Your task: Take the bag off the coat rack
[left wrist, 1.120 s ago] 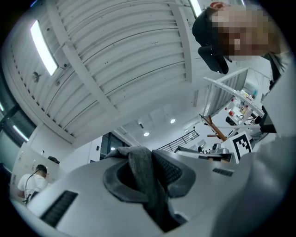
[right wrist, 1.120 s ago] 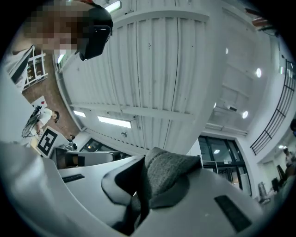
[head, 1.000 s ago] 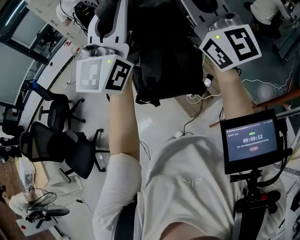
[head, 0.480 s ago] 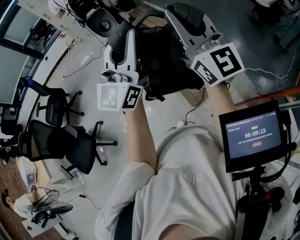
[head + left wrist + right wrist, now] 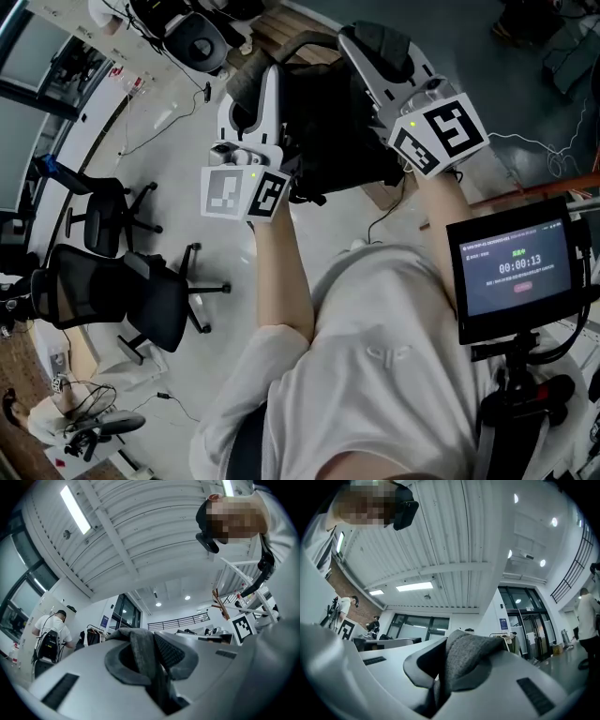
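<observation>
The black bag hangs between my two grippers in the head view, over the floor in front of the person. My left gripper is shut on a grey strap of the bag, which fills the gap between its jaws. My right gripper has another grey fold of strap pinched between its jaws, which are closing a little further on it. Both grippers point upward toward the ceiling in the gripper views. A wooden branched coat rack stands far off in the left gripper view, apart from the bag.
Black office chairs stand on the floor at the left. A screen on a rig sits at the right, close to the right arm. Cables run over the floor under the bag. A wooden platform lies beyond the bag.
Both grippers have come down and away from the head camera with the bag still held between them. The bag looks smaller and lower than a second ago.
</observation>
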`<state>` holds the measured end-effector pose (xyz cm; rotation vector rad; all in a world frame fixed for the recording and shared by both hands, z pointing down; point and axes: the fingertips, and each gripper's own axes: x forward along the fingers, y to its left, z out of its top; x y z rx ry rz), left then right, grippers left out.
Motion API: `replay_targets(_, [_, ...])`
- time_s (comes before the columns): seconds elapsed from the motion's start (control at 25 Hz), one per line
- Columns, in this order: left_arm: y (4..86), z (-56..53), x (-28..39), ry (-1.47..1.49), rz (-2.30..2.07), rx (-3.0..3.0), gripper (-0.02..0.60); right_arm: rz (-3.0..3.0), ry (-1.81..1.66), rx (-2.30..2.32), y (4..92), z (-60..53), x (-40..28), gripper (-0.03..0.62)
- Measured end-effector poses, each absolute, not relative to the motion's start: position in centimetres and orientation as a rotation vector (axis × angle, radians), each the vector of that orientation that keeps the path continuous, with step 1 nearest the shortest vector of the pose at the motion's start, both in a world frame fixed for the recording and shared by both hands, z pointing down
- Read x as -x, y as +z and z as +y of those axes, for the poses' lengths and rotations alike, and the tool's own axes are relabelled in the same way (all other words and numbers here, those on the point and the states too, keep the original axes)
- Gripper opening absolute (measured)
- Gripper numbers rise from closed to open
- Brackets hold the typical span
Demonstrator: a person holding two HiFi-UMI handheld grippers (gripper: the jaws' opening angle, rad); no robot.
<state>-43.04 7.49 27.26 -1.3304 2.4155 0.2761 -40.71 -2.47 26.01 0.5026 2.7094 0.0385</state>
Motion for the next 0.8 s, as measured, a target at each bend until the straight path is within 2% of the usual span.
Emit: replay_targets(0.8, [28.22, 7.32, 43.29, 0.338, 2.435, 1.341, 0.062, 2.731, -0.023, -0.515, 26.69, -2.8, 41.03, 0.029])
